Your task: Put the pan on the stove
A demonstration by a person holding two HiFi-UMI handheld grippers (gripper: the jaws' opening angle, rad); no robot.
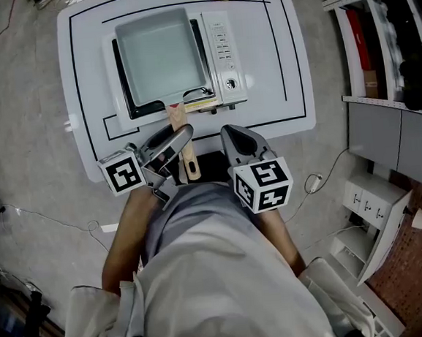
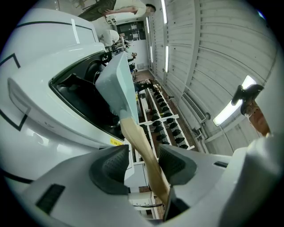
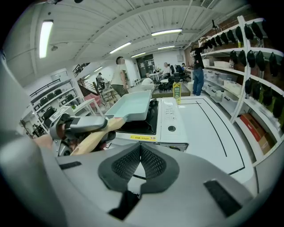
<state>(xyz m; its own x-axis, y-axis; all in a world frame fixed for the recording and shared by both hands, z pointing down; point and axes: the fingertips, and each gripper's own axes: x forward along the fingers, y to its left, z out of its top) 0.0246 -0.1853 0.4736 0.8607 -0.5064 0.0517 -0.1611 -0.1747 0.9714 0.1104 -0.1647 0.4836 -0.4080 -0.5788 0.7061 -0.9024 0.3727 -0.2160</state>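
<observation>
The square pale-blue pan (image 1: 161, 55) sits on the stove (image 1: 222, 49), upper centre of the head view, on the white desk (image 1: 281, 84). Its wooden handle (image 1: 187, 159) juts down toward the person. The left hand-held gripper (image 2: 142, 162) is released, with its jaws apart either side of the handle. The handle may brush one pad, though that is hard to tell. The right hand-held gripper (image 3: 140, 153) is clenched on nothing, just right of the handle.
</observation>
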